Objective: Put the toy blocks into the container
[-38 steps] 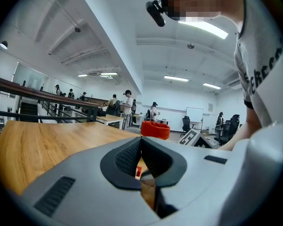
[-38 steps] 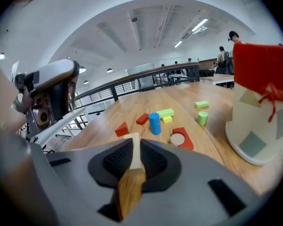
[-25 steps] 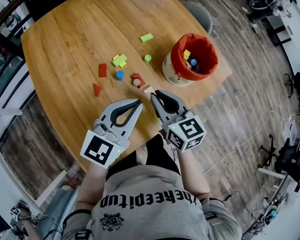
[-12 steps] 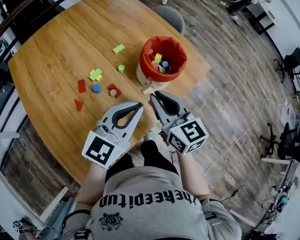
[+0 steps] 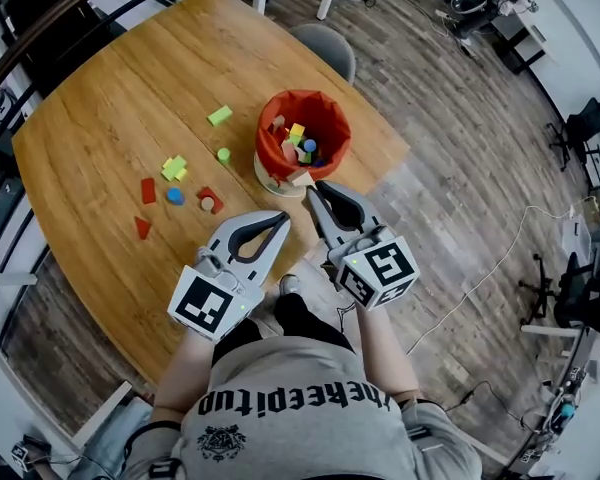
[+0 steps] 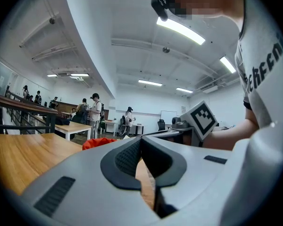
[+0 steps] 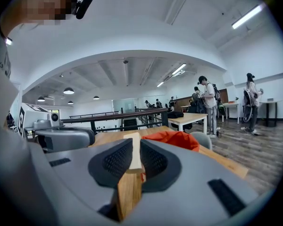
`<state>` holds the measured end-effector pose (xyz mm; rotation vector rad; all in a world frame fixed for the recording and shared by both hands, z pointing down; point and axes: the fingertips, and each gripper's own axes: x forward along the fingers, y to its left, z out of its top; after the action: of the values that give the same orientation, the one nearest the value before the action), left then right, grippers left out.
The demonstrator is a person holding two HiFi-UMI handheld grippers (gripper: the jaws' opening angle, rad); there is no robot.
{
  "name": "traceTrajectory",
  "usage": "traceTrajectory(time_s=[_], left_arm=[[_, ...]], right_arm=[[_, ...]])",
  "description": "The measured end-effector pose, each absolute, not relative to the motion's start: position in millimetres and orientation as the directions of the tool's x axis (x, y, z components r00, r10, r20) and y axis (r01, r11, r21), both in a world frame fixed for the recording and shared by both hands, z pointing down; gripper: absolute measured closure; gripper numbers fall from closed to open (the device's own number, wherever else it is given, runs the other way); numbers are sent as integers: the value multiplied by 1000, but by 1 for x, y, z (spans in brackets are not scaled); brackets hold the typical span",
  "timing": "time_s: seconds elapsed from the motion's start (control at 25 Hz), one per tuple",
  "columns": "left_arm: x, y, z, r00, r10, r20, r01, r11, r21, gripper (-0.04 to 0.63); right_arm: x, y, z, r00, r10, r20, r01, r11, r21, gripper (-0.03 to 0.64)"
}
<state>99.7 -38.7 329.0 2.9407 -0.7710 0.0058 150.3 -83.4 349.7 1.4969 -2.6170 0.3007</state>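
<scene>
My right gripper (image 5: 311, 187) is shut on a pale wooden block (image 5: 300, 178), which hangs just at the near side of the container (image 5: 270, 144), a red-lined tub with several blocks inside. In the right gripper view the block (image 7: 133, 164) stands pinched between the dark pads (image 7: 117, 161), with the red liner (image 7: 172, 139) just beyond it. My left gripper (image 5: 282, 219) is shut and holds nothing, level beside the right one; its jaws (image 6: 140, 140) meet at the tips. Loose blocks lie on the table left of the container: a green block (image 5: 219, 115), a green cylinder (image 5: 223, 154) and a red arch (image 5: 211, 200).
Further left lie yellow-green blocks (image 5: 173, 168), a red block (image 5: 148, 190), a blue cylinder (image 5: 175, 196) and a red triangle (image 5: 142, 227). The wooden table (image 5: 100, 128) ends just right of the container. A grey chair (image 5: 325, 46) stands behind it. People stand far off in the room (image 6: 95, 114).
Both grippers have moved forward toward the container, the right one carrying the pale block up to the tub's near side. The left stays shut and empty.
</scene>
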Motion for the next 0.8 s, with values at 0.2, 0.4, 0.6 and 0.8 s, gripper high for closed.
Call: traceTrajectory(time_s=[0.2,0.4,0.6,0.8], left_arm=[[109,-51,330,861,-508,37,-509,-856,88,581],[113,-66,325,840,-542,32,-542,-836,80,581],[109,-78,324,815,-578,29,-578,-812,80,581],[103,-87,326,791,-610,43,-612,-787,86,581]], right_arm=[[162,-104,345,-519,-836,178,-855,509,-102,557],[168,-125,340,-537,-826,171,-844,530,-85,557],[172,-144,342,-542,-822,175,-839,539,-70,557],[171,-157,349,-557,-808,192,-828,558,-53,554]])
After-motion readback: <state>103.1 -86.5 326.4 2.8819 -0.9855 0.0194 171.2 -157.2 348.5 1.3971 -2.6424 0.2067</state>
